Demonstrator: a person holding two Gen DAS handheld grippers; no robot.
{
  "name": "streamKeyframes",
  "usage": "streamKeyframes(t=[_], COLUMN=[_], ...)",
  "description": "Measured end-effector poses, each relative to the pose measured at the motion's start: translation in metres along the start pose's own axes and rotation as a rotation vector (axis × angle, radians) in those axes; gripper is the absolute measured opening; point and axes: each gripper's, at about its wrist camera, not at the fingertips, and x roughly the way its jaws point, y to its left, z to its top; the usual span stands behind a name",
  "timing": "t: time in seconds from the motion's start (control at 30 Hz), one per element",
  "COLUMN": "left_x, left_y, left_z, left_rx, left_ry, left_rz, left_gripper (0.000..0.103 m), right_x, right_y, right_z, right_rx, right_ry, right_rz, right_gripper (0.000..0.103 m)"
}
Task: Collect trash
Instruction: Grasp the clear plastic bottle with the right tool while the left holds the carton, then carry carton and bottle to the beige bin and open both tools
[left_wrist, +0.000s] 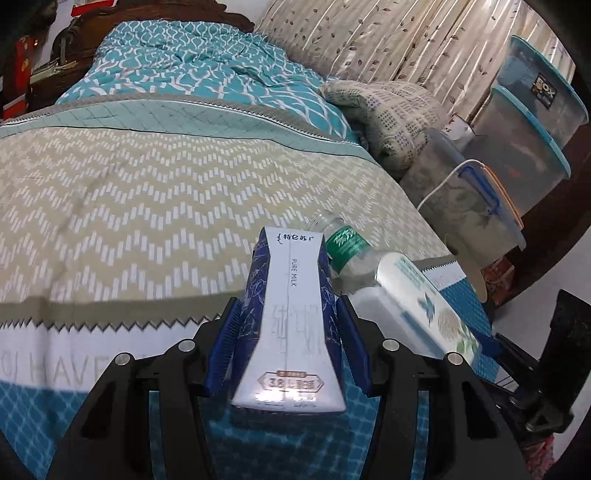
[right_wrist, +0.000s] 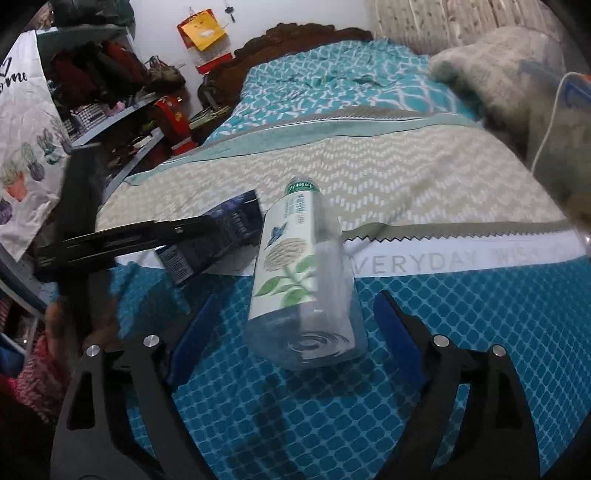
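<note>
My left gripper (left_wrist: 288, 306) is shut on a blue and white milk carton (left_wrist: 288, 332), its blue pads pressed on both sides, and holds it above the bed (left_wrist: 129, 206). Just beyond the carton, a clear bottle with a green label (left_wrist: 347, 247) lies on the cover. To its right lies a clear bottle with a flower label (left_wrist: 424, 302). In the right wrist view this flower bottle (right_wrist: 299, 273) lies base toward me between the fingers of my open right gripper (right_wrist: 297, 302), with a gap on each side. The held carton (right_wrist: 240, 210) shows to its left.
Stacked clear storage boxes (left_wrist: 535, 122) and a white cable (left_wrist: 443, 181) stand past the bed's right edge. A folded blanket (left_wrist: 391, 110) lies by the curtain. Cluttered shelves (right_wrist: 110, 92) line the bed's left side. A person's hand (right_wrist: 59, 325) grips the left tool.
</note>
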Motion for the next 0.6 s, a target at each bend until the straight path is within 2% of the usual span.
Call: streamKeyframes(t=[0.1,0.33,0.4,0.47,0.6], left_x=[-0.004,0.007,0.009,0.01,0.011], left_y=[-0.004,-0.015,-0.016,-0.018,-0.022], left_z=[-0.007,-0.016,-0.018,-0.018,-0.013], left_rx=[-0.003,0.008,0.012,0.018,0.021], left_ry=[-0.001,0.038,0.04,0.037,0.038], left_rz=[-0.001,0.003,0.007,0.012,0.0], left_gripper=[0.05,0.05,0.05,0.05,0.05], right_x=[0.005,0.029,0.04,0.043,0.033], right_y=[-0.005,-0.009,-0.011,-0.013,-0.019], right_z=[-0.002,-0.001,0.0,-0.001,-0.002], right_rx=[0.029,0.02,0.025,0.038,0.065], right_ry=[-0.007,0.008,0.037,0.034,-0.027], right_rz=[0.012,-0.035,-0.018,-0.011,-0.018], right_gripper=[0.086,0.086,0.068,0.068,0.067])
